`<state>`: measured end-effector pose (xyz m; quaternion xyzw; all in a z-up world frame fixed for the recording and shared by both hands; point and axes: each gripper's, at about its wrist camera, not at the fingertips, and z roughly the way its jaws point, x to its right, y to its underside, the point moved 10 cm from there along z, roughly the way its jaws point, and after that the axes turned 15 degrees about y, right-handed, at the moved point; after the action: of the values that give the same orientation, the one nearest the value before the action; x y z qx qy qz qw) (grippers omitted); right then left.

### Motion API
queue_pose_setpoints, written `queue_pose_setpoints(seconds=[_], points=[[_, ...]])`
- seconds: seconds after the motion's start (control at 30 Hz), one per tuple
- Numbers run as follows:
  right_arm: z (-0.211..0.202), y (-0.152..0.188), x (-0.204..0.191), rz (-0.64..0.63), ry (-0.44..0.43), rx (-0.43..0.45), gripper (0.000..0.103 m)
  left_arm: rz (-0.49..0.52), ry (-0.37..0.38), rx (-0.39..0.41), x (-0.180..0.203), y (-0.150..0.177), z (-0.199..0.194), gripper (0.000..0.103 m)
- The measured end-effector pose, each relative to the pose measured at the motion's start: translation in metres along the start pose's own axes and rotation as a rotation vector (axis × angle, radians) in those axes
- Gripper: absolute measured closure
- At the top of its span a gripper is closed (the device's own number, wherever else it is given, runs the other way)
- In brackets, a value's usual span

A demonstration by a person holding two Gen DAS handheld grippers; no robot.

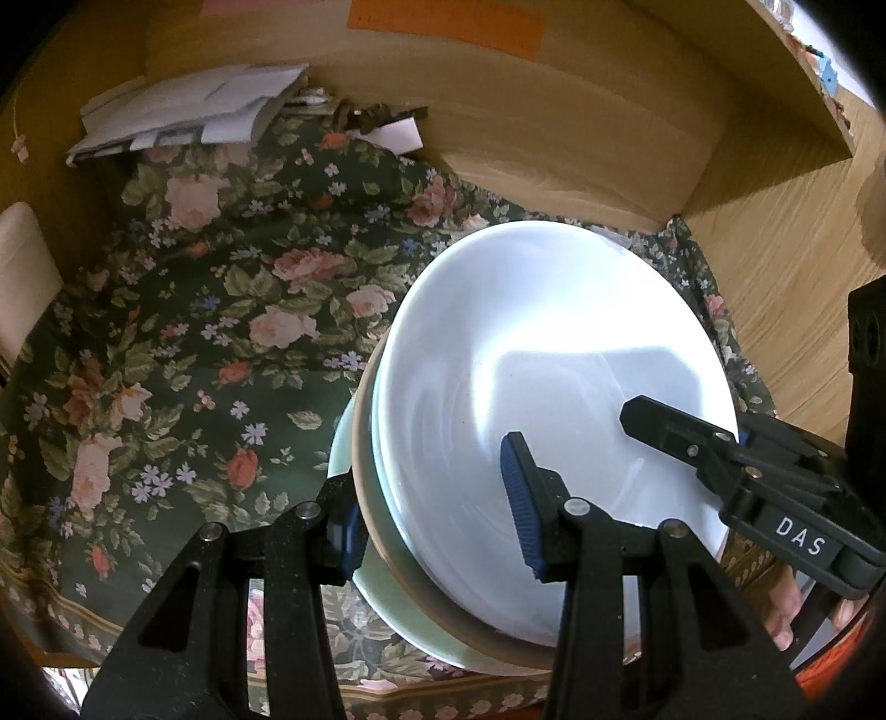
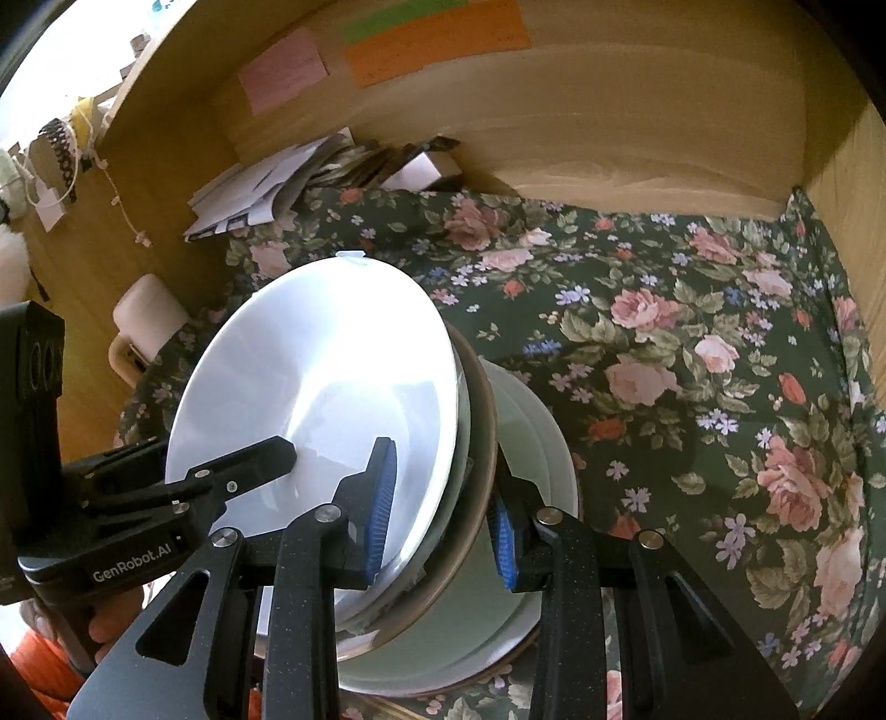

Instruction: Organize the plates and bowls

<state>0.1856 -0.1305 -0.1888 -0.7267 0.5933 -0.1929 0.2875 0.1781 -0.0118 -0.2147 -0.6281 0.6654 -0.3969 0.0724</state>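
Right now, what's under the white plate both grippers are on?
Under the white plate sits a brown-rimmed dish, then pale green ones, all on the floral cloth. How many are stacked, and their centres, is hidden. Left gripper and right gripper straddle the stack's edge.

Right claw (image 2: 443, 509) around plate stack (image 2: 332, 387)

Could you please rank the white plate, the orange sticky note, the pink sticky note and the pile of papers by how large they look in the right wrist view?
1. white plate, though nearness to the camera inflates it
2. orange sticky note
3. pile of papers, close to the orange note, so unsure
4. pink sticky note
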Motion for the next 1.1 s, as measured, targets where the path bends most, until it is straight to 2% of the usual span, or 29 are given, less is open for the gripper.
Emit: queue_pose_setpoints(seconds=[0.1, 0.27, 0.33, 0.47, 0.57, 0.67, 0.73, 0.83, 0.9, 0.93, 1.0, 1.1], points=[[0.004, 0.002, 0.002, 0.01, -0.004, -0.009, 0.075, -0.004, 0.001, -0.013, -0.003, 0.001, 0.006, 0.06], [0.009, 0.004, 0.006, 0.021, -0.019, -0.011, 0.074, 0.046, -0.009, -0.003, 0.003, -0.001, 0.007, 0.06], [0.006, 0.002, 0.007, 0.01, -0.004, 0.014, 0.073, 0.065, -0.018, -0.002, 0.004, -0.001, 0.007, 0.059], [-0.01, -0.006, 0.012, -0.02, 0.08, 0.104, 0.07, 0.089, -0.039, 0.017, 0.003, -0.003, 0.004, 0.057], [-0.029, -0.012, 0.016, -0.02, 0.087, 0.157, 0.068, 0.097, -0.059, 0.072, 0.002, -0.012, -0.01, 0.049], [-0.05, -0.019, 0.017, -0.01, 0.073, 0.213, 0.068, 0.114, -0.049, 0.121, 0.009, -0.021, -0.028, 0.049], [-0.066, -0.025, 0.016, -0.004, 0.057, 0.252, 0.068, 0.132, -0.049, 0.176, 0.018, -0.029, -0.045, 0.043], [-0.094, -0.032, 0.01, -0.01, 0.051, 0.332, 0.068, 0.172, -0.042, 0.259, 0.035, -0.037, -0.072, 0.041], [-0.115, -0.035, 0.007, -0.019, 0.052, 0.393, 0.067, 0.21, -0.043, 0.321, 0.049, -0.041, -0.091, 0.034], [-0.125, -0.036, 0.006, -0.023, 0.048, 0.422, 0.065, 0.228, -0.045, 0.356, 0.055, -0.042, -0.102, 0.032], [-0.141, -0.037, 0.003, -0.02, 0.049, 0.468, 0.053, 0.255, -0.043, 0.414, 0.067, -0.043, -0.12, 0.025], [-0.171, -0.036, -0.001, -0.019, 0.073, 0.571, 0.047, 0.285, -0.034, 0.496, 0.082, -0.041, -0.145, 0.021]])
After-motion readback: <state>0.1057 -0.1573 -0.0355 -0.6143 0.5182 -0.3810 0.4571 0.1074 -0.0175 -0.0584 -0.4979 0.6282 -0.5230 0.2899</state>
